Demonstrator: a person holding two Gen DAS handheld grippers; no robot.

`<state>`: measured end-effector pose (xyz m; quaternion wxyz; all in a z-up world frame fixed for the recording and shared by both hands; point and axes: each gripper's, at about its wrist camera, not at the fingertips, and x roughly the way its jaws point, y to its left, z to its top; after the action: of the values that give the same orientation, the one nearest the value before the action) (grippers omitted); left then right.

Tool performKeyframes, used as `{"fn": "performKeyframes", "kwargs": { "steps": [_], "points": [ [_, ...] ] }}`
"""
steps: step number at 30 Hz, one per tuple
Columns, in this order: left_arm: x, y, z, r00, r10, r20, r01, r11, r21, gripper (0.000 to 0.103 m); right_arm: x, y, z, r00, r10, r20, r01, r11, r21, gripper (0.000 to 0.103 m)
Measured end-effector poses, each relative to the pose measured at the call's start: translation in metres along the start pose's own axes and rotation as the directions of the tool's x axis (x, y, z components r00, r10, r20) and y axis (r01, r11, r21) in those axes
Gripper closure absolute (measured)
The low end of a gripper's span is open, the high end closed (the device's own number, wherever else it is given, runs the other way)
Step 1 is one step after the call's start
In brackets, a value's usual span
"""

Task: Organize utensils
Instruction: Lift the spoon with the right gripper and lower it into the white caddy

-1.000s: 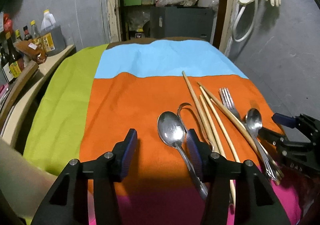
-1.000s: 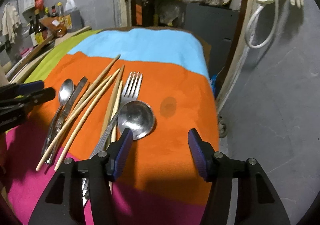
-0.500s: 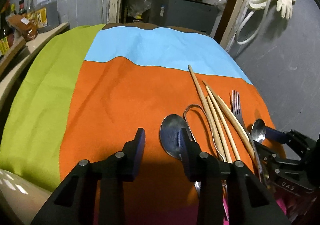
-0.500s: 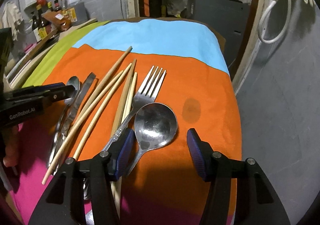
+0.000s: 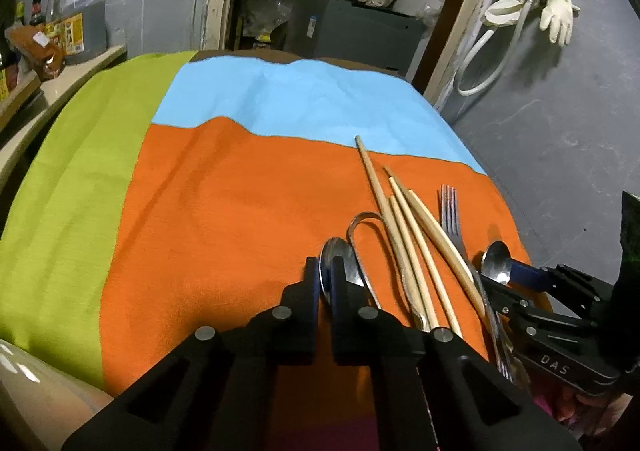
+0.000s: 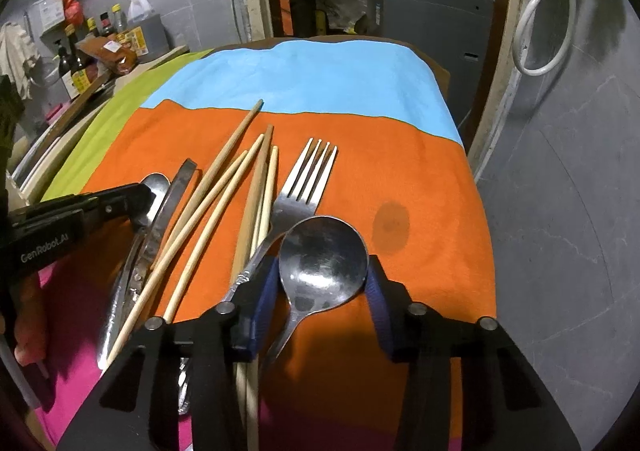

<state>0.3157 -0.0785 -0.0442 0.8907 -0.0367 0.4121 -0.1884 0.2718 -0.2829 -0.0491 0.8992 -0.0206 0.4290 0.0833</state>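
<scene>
My left gripper [image 5: 326,271] has just closed tight on the rim of the small spoon [image 5: 340,263], lower centre of the left view. My right gripper [image 6: 322,283] has been closing around the big spoon [image 6: 324,255] bowl, lower centre of the right view; its pads sit at both bowl edges, whether they press I cannot tell. Chopsticks [image 6: 224,195] and fork [image 6: 304,179] lie between the spoons on the orange cloth [image 5: 224,219], some crossing the handles. Risk, I judge: thin rim pinch slips on lift, or rising handles drag chopsticks along. Both grippers slant down toward the cloth, side by side.
</scene>
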Motion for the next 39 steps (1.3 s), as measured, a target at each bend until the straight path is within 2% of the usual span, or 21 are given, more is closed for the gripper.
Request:
{"fn": "performKeyframes", "kwargs": {
  "steps": [5, 8, 10, 13, 17, 20, 23, 26, 28, 29, 34, 39],
  "points": [
    [-0.013, -0.012, -0.004, 0.997, 0.031, 0.064, -0.033, 0.998, 0.044, 0.103, -0.009, 0.001, -0.001, 0.999, -0.005, 0.043, 0.005, 1.000, -0.004, 0.063],
    [-0.030, -0.018, -0.010, 0.986, 0.069, 0.152, -0.081, 0.994, 0.071, 0.103, -0.025, 0.007, -0.004, 0.991, -0.025, 0.130, 0.029, 0.999, -0.030, 0.063],
    [-0.038, -0.022, -0.013, 0.975, 0.092, 0.203, -0.109, 0.991, 0.077, 0.103, -0.039, 0.014, -0.007, 0.978, -0.040, 0.206, 0.053, 0.997, -0.057, 0.063],
    [-0.052, -0.026, -0.020, 0.953, 0.119, 0.279, -0.146, 0.986, 0.078, 0.103, -0.057, 0.025, -0.013, 0.946, -0.072, 0.315, 0.107, 0.990, -0.097, 0.063],
    [-0.072, -0.029, -0.026, 0.913, 0.145, 0.381, -0.183, 0.981, 0.065, 0.103, -0.076, 0.040, -0.022, 0.888, -0.113, 0.446, 0.192, 0.972, -0.136, 0.063],
    [-0.092, -0.029, -0.034, 0.870, 0.174, 0.461, -0.218, 0.975, 0.043, 0.103, -0.086, 0.049, -0.028, 0.845, -0.131, 0.518, 0.241, 0.959, -0.151, 0.063],
    [-0.111, -0.026, -0.038, 0.836, 0.193, 0.514, -0.236, 0.971, 0.020, 0.103, -0.095, 0.058, -0.033, 0.797, -0.142, 0.587, 0.286, 0.944, -0.161, 0.064],
    [-0.131, -0.024, -0.042, 0.794, 0.209, 0.571, -0.258, 0.966, 0.005, 0.103, -0.104, 0.065, -0.035, 0.762, -0.143, 0.632, 0.313, 0.935, -0.166, 0.064],
    [-0.143, -0.022, -0.044, 0.777, 0.215, 0.592, -0.265, 0.964, -0.002, 0.103, -0.111, 0.070, -0.035, 0.739, -0.136, 0.660, 0.320, 0.933, -0.166, 0.064],
    [-0.148, -0.021, -0.044, 0.769, 0.219, 0.600, -0.268, 0.963, -0.008, 0.103, -0.115, 0.072, -0.035, 0.731, -0.130, 0.670, 0.318, 0.933, -0.166, 0.064],
    [-0.172, -0.010, -0.046, 0.754, 0.223, 0.618, -0.259, 0.965, -0.032, 0.103, -0.131, 0.090, -0.031, 0.689, -0.099, 0.718, 0.322, 0.929, -0.181, 0.064],
    [-0.202, 0.000, -0.049, 0.734, 0.225, 0.640, -0.254, 0.966, -0.049, 0.103, -0.149, 0.109, -0.028, 0.659, -0.050, 0.751, 0.303, 0.931, -0.204, 0.064]
  ]
}}
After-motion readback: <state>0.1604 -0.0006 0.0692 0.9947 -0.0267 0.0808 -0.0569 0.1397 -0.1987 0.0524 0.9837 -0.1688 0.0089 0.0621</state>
